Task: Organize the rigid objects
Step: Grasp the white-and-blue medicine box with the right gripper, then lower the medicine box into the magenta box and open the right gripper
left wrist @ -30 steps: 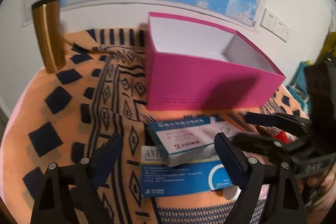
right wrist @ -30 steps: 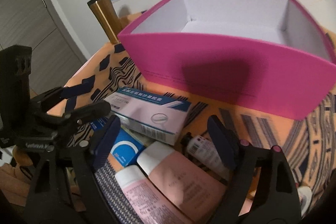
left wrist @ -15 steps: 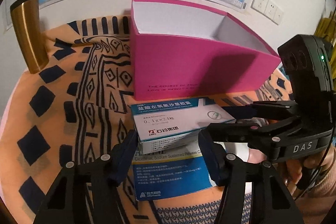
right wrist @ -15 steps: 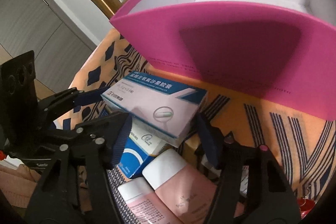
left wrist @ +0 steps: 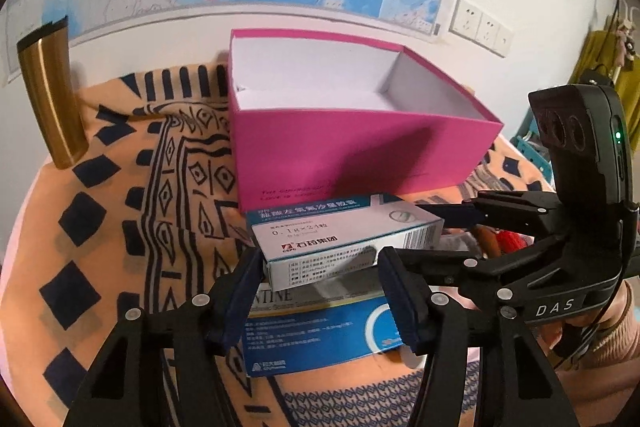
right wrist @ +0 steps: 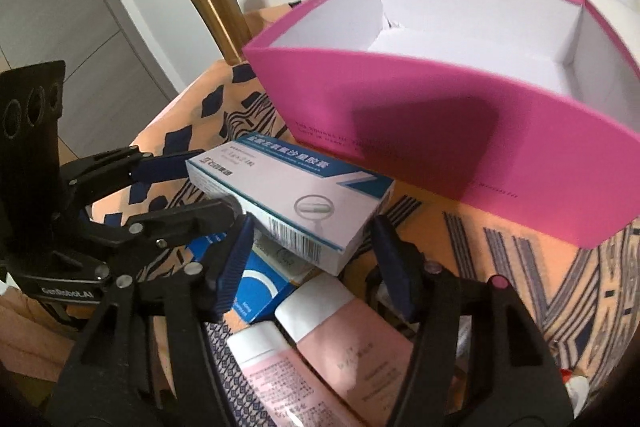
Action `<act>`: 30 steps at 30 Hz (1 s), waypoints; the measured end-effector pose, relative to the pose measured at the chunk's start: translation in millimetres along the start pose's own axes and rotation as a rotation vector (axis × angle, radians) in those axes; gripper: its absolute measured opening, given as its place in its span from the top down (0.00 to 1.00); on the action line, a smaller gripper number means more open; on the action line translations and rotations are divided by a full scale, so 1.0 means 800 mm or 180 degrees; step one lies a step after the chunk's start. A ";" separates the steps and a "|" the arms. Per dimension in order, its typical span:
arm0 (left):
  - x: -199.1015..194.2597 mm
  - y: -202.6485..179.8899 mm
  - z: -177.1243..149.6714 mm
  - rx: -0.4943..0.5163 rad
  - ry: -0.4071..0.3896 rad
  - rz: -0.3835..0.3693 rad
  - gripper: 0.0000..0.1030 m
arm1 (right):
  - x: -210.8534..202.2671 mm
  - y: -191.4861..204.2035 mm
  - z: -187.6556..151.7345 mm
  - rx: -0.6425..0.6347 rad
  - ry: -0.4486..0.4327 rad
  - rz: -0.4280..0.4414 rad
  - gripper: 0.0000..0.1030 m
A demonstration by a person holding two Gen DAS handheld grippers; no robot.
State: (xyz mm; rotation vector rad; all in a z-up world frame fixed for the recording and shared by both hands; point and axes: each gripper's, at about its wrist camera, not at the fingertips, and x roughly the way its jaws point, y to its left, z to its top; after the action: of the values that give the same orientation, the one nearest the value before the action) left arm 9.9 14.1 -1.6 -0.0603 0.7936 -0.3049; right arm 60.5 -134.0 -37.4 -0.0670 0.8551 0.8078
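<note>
A white and teal medicine box [left wrist: 340, 239] is lifted above a blue box [left wrist: 320, 331], just in front of the open pink box [left wrist: 360, 155]. My left gripper [left wrist: 320, 291] is closed in on the medicine box's near end, with its fingers at both sides. My right gripper [right wrist: 312, 267] grips the same box [right wrist: 296, 199] from the other end, its fingers [right wrist: 236, 263] against the box's sides. The pink box [right wrist: 440, 131] is empty and white inside.
A gold tumbler [left wrist: 52, 95] stands at the back left on the orange patterned cloth [left wrist: 120, 207]. Pink and white bottles [right wrist: 340, 347] lie below the right gripper. A map and wall sockets [left wrist: 480, 27] are behind the pink box.
Both grippers have narrowed onto the medicine box and raised it off the blue box, toward the pink box's front wall.
</note>
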 end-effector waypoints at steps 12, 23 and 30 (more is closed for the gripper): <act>-0.052 -0.030 0.040 0.0236 -0.0441 -0.0178 0.41 | -0.083 0.014 0.023 -0.0333 -0.0482 -0.0258 0.38; -0.026 -0.023 0.110 0.0441 -0.0636 0.0052 0.41 | -0.081 -0.012 0.091 -0.0451 -0.0731 -0.0298 0.38; 0.029 0.002 0.127 0.0391 -0.0465 0.0134 0.41 | -0.032 -0.040 0.112 -0.0426 -0.0550 -0.0308 0.39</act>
State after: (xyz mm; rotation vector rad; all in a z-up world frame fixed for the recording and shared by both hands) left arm 97.3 3.0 53.4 0.0492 0.6290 -0.3051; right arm 129.4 -140.3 32.6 -0.1535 0.6297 0.7672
